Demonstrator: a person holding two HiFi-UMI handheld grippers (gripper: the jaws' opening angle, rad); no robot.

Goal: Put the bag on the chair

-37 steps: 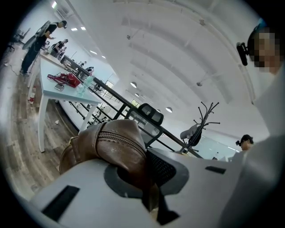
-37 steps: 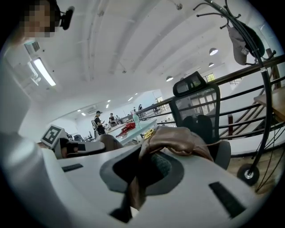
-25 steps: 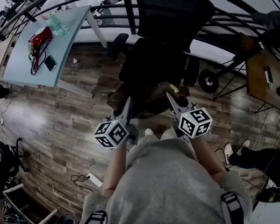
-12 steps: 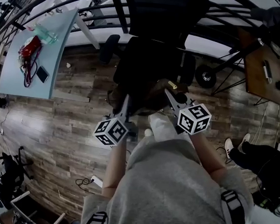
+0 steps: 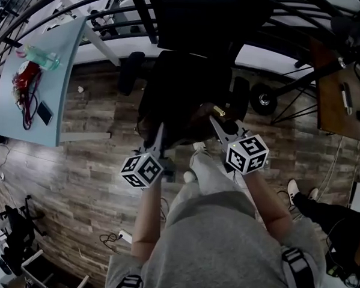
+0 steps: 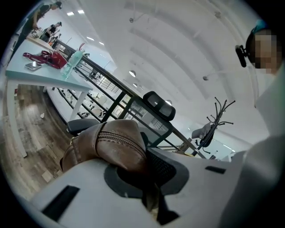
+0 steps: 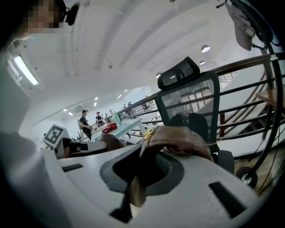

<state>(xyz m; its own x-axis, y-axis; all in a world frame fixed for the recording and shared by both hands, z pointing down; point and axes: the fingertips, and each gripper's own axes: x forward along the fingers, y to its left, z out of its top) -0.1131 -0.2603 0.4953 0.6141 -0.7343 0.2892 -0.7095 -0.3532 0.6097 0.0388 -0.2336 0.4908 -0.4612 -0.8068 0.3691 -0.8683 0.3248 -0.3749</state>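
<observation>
Looking down in the head view, the person is holding the brown bag (image 5: 190, 124) between the left gripper (image 5: 158, 139) and the right gripper (image 5: 219, 123), at the front edge of the black chair (image 5: 177, 74). In the left gripper view, the jaws are pinching the bag's zippered leather. In the right gripper view, the jaws are squeezing another leather fold.

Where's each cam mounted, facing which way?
Head view: on head, steeply down at chair, bag, left gripper, right gripper; torso, forearms show.
Left gripper view: on left gripper, along its jaws shut on bag, toward chair; torso at right.
Right gripper view: on right gripper, likewise; torso at left.
All share bag, chair.
</observation>
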